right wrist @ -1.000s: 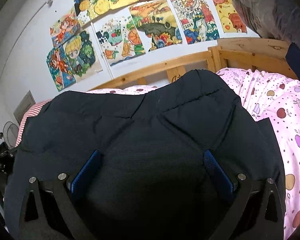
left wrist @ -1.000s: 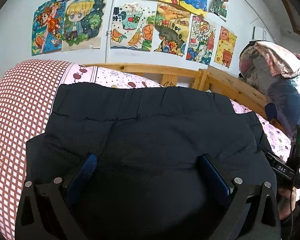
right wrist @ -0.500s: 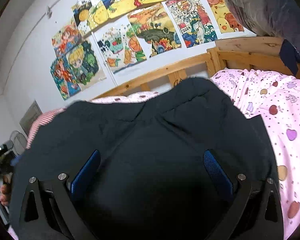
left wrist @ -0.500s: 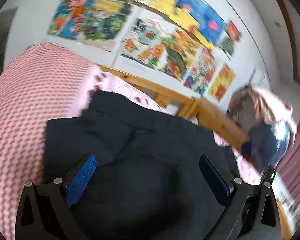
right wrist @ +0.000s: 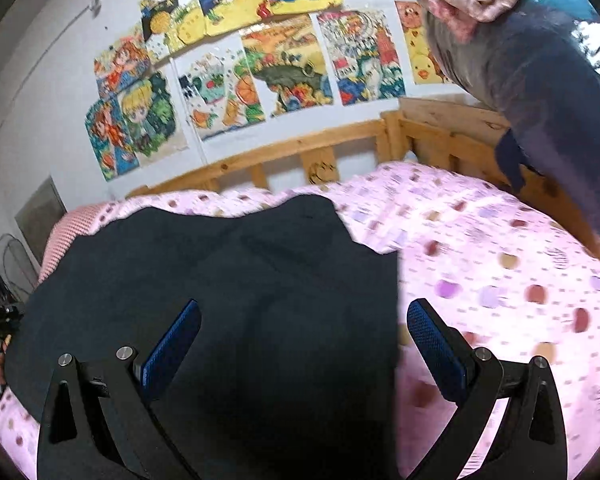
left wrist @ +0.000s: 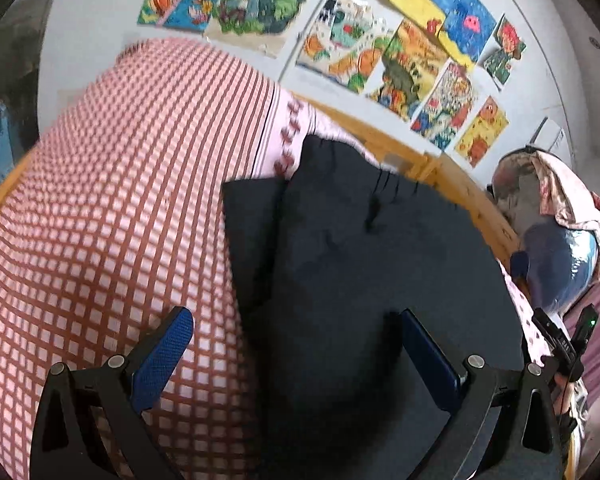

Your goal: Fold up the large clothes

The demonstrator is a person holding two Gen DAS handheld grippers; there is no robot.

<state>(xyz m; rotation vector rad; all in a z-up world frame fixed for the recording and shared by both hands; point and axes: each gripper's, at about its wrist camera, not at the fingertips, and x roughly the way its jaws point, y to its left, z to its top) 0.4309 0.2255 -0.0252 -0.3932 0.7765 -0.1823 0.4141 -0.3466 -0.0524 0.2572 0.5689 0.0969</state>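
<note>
A dark navy garment (left wrist: 364,264) lies folded flat on the bed, its gathered waistband toward the headboard. My left gripper (left wrist: 296,356) stands open over the garment's left edge, one blue pad above the checked pillow and the other above the cloth. In the right wrist view the same garment (right wrist: 236,288) fills the lower left. Over its right edge my right gripper (right wrist: 304,344) is open too, the left pad above the cloth and the right pad above the pink sheet. Neither gripper holds anything.
A red-and-white checked pillow (left wrist: 112,216) lies left of the garment. The pink dotted sheet (right wrist: 496,280) spreads to the right. A wooden bed rail (right wrist: 284,156) runs behind, with a bulky bundle of bedding (right wrist: 540,72) at the right corner. Drawings cover the wall (left wrist: 380,40).
Both grippers have moved apart, the left one leftward over the pillow edge and the right one rightward over the sheet. The garment lies as before and both stay open.
</note>
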